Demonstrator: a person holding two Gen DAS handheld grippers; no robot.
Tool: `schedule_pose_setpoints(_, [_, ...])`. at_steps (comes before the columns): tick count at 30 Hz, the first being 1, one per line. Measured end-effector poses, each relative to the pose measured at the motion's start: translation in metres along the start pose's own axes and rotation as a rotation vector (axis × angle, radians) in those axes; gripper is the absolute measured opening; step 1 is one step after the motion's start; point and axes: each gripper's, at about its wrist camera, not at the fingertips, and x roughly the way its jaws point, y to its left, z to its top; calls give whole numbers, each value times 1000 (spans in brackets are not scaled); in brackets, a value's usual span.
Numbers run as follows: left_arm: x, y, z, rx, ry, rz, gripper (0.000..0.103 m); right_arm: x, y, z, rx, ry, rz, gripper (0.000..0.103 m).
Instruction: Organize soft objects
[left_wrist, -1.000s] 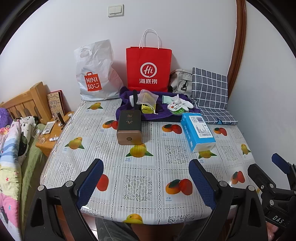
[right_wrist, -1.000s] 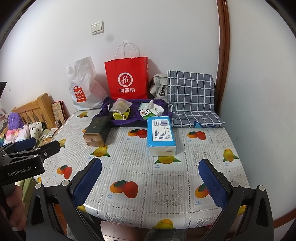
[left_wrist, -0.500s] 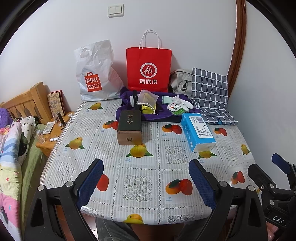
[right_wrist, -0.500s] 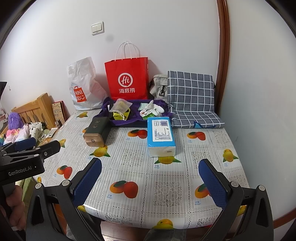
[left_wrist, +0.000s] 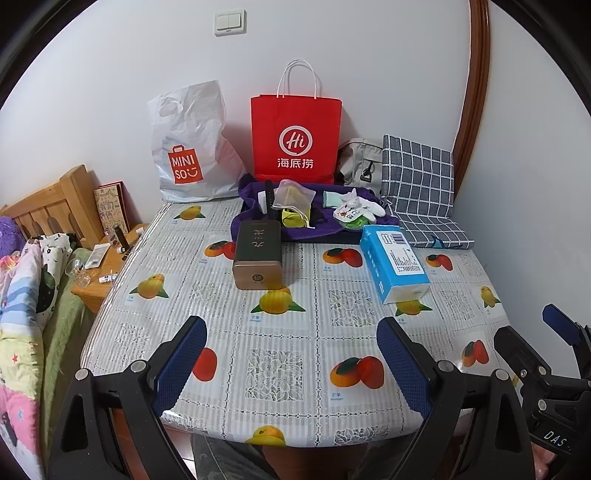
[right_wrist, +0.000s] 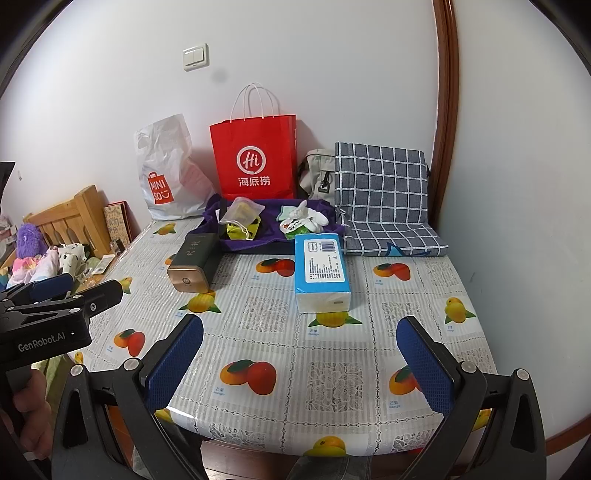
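Both grippers (left, right) gape empty; tissue pack perhaps lies lengthwise toward wall.

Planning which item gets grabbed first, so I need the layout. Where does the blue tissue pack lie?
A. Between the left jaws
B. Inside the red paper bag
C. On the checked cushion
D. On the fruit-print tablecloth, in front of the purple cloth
D: the blue tissue pack lies flat on the fruit-print tablecloth, just in front of the purple cloth.
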Motion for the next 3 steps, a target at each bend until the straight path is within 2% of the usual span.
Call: schedule_pose_setpoints(3, [1,1,1,-3,2,0,93,0,0,3,-3,2,2,103])
